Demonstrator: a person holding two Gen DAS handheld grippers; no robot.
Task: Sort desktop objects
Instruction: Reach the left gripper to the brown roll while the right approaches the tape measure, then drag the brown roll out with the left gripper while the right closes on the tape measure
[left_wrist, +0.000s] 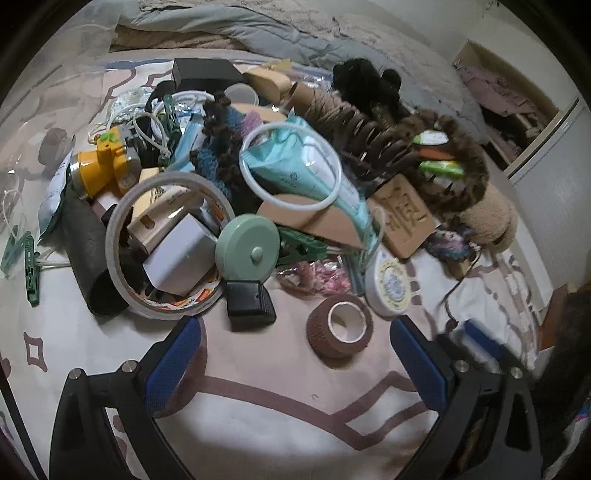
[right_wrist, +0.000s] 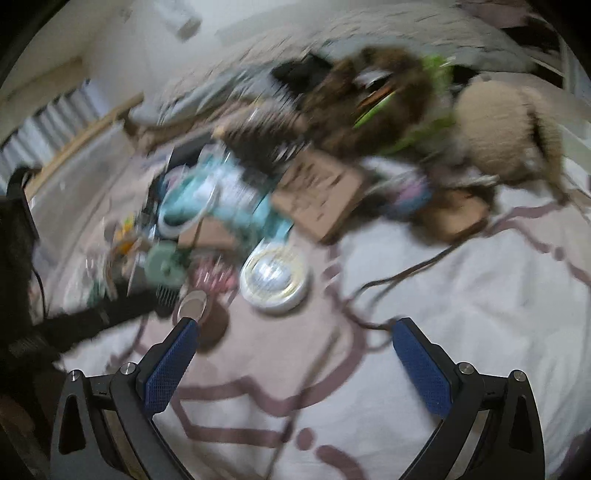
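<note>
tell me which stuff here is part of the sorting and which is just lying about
To sort: brown tape roll, black box, green round case, white round tin, big tape ring, yellow headlamp, wooden stamp block.

Just lying about: grey blanket, patterned bedsheet.

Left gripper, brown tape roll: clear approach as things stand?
Probably yes. The left gripper is open, and the brown tape roll stands apart from the pile on bare cloth, just ahead between the fingers, with nothing in between.

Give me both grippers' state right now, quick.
Left gripper: open, holding nothing, above the brown tape roll.
Right gripper: open, holding nothing; its view is motion-blurred.
</note>
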